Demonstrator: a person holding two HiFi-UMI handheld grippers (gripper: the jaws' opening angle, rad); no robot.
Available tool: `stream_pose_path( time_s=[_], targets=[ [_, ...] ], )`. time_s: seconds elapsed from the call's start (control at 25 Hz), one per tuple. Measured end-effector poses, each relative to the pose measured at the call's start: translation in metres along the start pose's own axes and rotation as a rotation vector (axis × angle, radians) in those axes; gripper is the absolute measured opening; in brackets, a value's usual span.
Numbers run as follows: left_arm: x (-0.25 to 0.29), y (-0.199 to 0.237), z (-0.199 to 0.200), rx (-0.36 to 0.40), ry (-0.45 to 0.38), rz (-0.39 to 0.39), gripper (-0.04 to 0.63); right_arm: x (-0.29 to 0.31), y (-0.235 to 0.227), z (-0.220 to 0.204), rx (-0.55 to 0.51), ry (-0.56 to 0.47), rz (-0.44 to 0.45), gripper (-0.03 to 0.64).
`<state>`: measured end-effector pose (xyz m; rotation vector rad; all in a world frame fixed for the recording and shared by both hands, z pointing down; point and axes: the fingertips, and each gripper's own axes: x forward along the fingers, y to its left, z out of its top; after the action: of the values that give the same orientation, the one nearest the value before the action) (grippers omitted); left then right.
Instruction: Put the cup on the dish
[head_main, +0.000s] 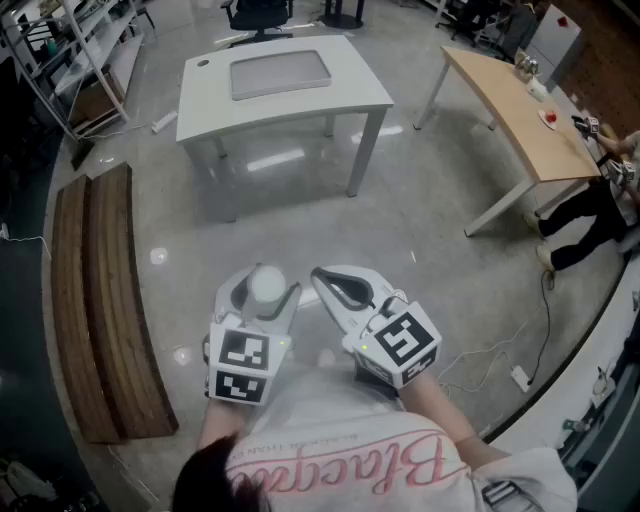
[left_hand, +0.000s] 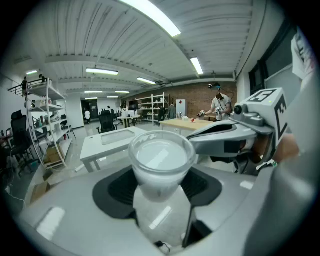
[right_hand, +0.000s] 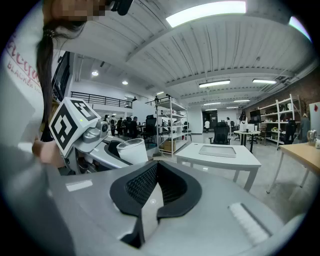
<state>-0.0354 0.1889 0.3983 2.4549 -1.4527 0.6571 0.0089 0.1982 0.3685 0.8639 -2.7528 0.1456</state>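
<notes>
A white cup (head_main: 267, 284) sits upright between the jaws of my left gripper (head_main: 265, 292), whose black pads press on its sides; in the left gripper view the cup (left_hand: 161, 165) fills the middle and its rim points up. My right gripper (head_main: 337, 287) hangs just to the right of it, jaws together with nothing in them, and it reaches into the left gripper view as a grey arm (left_hand: 225, 140). Both are held over bare floor in front of the person's chest. A flat grey rectangular tray (head_main: 280, 73) lies on a white table (head_main: 200, 100) well ahead.
A long wooden bench (head_main: 105, 300) lies on the floor to the left. A light wooden table (head_main: 510, 100) stands at the right with a person (head_main: 590, 215) beside it. Shelving (head_main: 60, 50) fills the far left corner. A cable and power strip (head_main: 520, 378) lie at the right.
</notes>
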Motion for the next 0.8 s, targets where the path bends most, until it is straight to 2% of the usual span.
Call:
stream_pose_path(
  time_s=[0.12,0.24,0.8],
  targets=[
    [0.011,-0.002,-0.014,-0.038,0.105,-0.023,0.258,-0.003,-0.003,-0.006,0.013,0.022,-0.010,0.000],
    [0.018,-0.005,-0.020,-0.075,0.152,-0.041,0.258,-0.007,-0.007,-0.008,0.019,0.019,-0.017,0.002],
    [0.043,-0.023,-0.013,-0.087,0.175,-0.034,0.258,-0.022,-0.029,-0.028,0.043,0.035,0.050,0.002]
  ],
)
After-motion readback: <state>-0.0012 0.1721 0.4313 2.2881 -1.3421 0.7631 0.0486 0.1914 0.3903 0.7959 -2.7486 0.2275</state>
